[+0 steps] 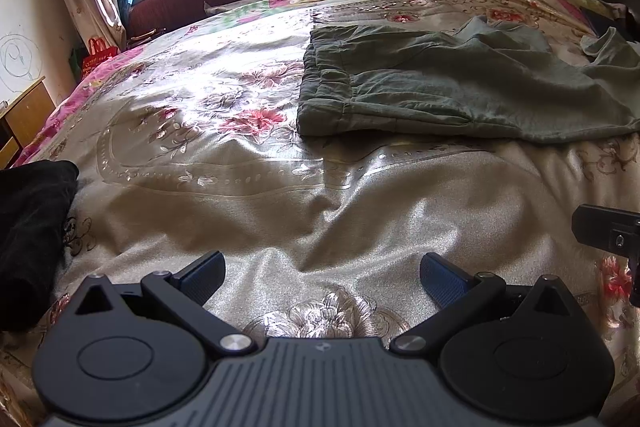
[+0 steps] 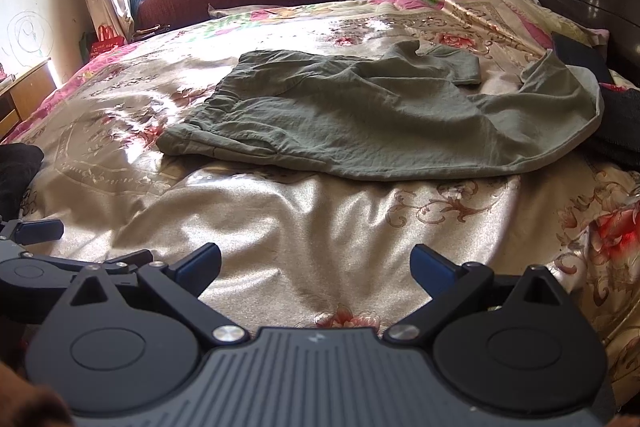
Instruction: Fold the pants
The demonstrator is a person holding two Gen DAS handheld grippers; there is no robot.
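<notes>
Black cloth at 9 o'clock, green pants at 12 on floral bedspread, left gripper and right gripper low, jaws spread, empty.

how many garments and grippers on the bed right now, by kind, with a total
green pants: 1
black garments: 2, one at the left edge, one at the right edge
grippers: 2, left gripper and right gripper, both open
total: 5
</notes>
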